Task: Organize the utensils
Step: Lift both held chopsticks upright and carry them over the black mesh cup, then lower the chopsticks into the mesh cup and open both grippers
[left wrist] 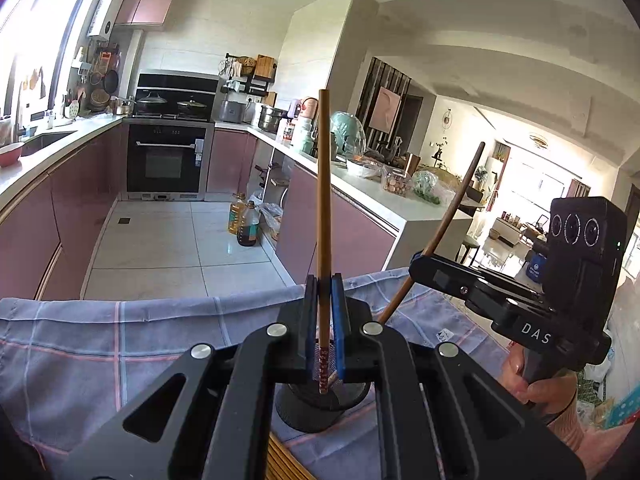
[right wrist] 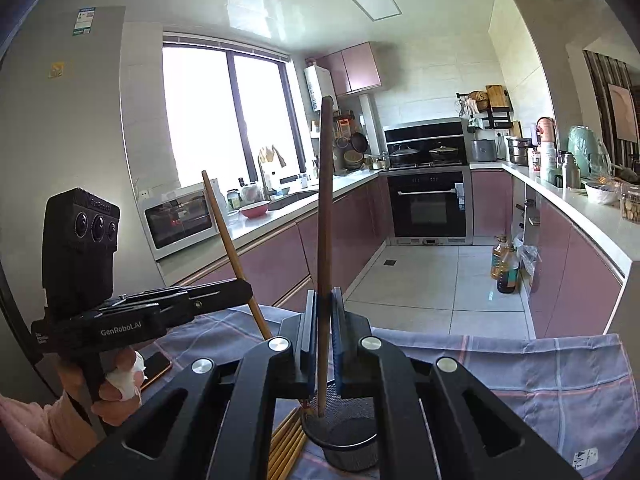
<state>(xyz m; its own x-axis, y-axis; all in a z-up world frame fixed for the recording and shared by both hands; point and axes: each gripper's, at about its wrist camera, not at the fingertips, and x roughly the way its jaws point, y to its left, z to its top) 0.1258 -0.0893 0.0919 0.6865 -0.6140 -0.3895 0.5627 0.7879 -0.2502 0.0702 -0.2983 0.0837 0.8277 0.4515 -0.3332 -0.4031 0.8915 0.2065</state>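
Above a checked cloth (left wrist: 120, 344) on the desk, the left gripper (left wrist: 324, 312) clamps one chopstick (left wrist: 323, 200) upright while the right gripper (right wrist: 324, 320) grips another chopstick (right wrist: 325, 220), both over a black mesh holder (right wrist: 348, 440).

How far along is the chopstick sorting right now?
Done: nothing shows inside the black mesh holder yet. In hand: the left tongs grip a light chopstick, the right tongs a dark chopstick, both above the holder. Left: a bundle of chopsticks lies on the checked cloth.
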